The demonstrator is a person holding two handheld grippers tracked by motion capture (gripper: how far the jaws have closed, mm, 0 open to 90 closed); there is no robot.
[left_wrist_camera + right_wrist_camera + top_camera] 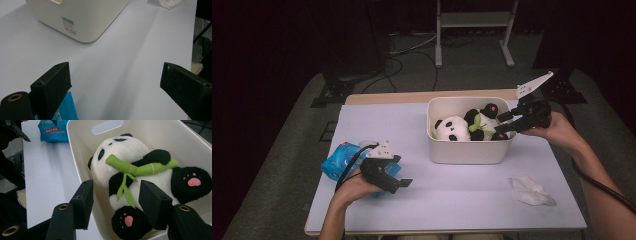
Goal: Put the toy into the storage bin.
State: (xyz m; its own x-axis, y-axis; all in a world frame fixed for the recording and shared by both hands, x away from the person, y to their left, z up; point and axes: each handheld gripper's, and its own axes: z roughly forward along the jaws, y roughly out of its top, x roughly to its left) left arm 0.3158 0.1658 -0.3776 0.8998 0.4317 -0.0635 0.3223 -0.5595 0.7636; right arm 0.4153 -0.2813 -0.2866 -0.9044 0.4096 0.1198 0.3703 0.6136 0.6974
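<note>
A plush panda [467, 127] with a green bamboo stalk lies on its back in the white bin [467, 152] at the table's back right. My right gripper [504, 122] hangs at the bin's right end, open. In the right gripper view one jaw stands outside the bin's rim [75, 152] and the other over the panda's [120, 152] belly, neither pressing on it. My left gripper [402, 183] rests low at the front left, open and holding nothing [115, 87]. It lies beside a blue packet [339, 160].
A crumpled white tissue [532, 191] lies at the table's front right. The blue packet's corner [66, 110] shows under the left gripper's near jaw. The bin [82, 25] bears a barcode label. Dark floor, cables and a metal stand lie beyond the table's far edge.
</note>
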